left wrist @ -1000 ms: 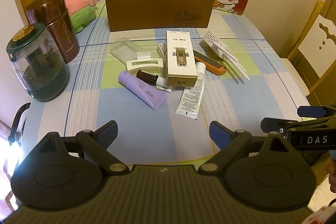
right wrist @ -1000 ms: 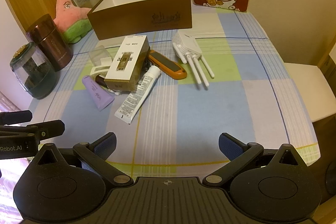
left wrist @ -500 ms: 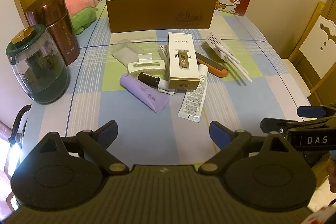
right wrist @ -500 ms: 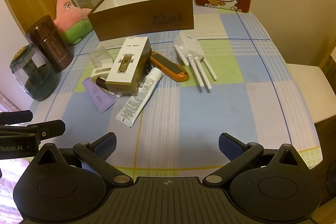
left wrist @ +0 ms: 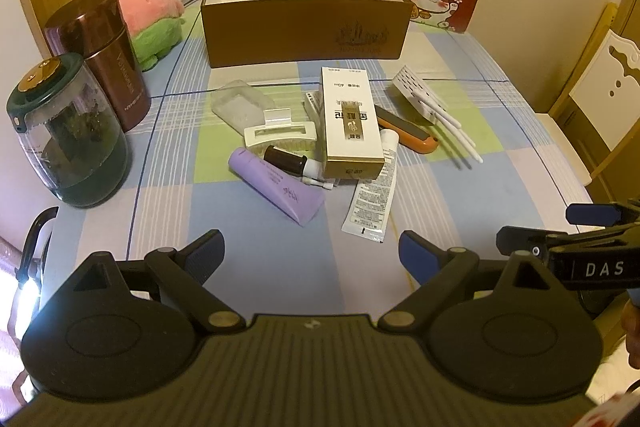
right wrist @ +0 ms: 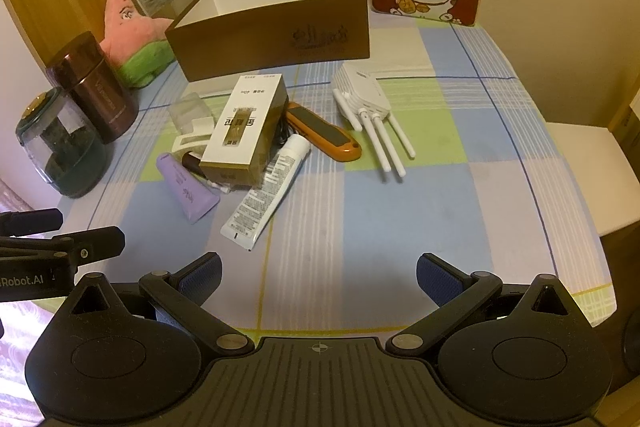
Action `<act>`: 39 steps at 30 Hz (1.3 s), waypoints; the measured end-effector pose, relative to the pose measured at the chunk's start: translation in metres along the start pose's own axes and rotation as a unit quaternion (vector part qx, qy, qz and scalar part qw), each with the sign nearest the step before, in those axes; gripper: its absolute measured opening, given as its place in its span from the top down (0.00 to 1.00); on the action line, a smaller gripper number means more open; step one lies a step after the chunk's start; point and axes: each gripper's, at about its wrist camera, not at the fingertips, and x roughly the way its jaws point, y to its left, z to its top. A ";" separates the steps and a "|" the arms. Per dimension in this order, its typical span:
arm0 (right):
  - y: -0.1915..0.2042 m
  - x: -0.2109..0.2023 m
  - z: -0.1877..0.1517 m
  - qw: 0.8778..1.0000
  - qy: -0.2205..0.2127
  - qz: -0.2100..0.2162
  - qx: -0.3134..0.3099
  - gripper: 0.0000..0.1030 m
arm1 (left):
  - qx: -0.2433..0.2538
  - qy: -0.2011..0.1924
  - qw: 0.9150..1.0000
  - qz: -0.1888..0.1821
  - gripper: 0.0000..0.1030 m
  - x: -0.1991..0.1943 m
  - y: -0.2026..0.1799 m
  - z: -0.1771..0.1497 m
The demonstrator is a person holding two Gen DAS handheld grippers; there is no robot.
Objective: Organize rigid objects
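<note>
Both tongs hovering apart, nothing gripped yet.
Left tongs (left wrist: 310,247) and right tongs (right wrist: 318,273) are facing the pile mid-frame; next likely means lifting the gold carton (left wrist: 350,125) into the brown box (left wrist: 304,23).

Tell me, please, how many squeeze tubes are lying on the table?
2. The purple tube lies at the near left of the pile; the white tube lies beside it, its cap end tucked against the gold-and-white carton. Others could be hidden under the carton.
</note>
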 end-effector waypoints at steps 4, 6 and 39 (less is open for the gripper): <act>0.002 0.002 0.004 1.000 -0.003 0.000 0.001 0.02 | 0.002 -0.004 1.000 -0.001 0.10 0.001 0.001 0.003; 0.002 0.003 0.005 1.000 -0.004 0.000 0.001 0.02 | 0.002 -0.005 1.000 -0.001 0.10 0.002 0.002 0.004; 0.010 0.020 0.010 0.999 -0.014 -0.008 0.047 0.02 | 0.042 0.012 0.999 -0.031 0.10 0.029 0.025 0.024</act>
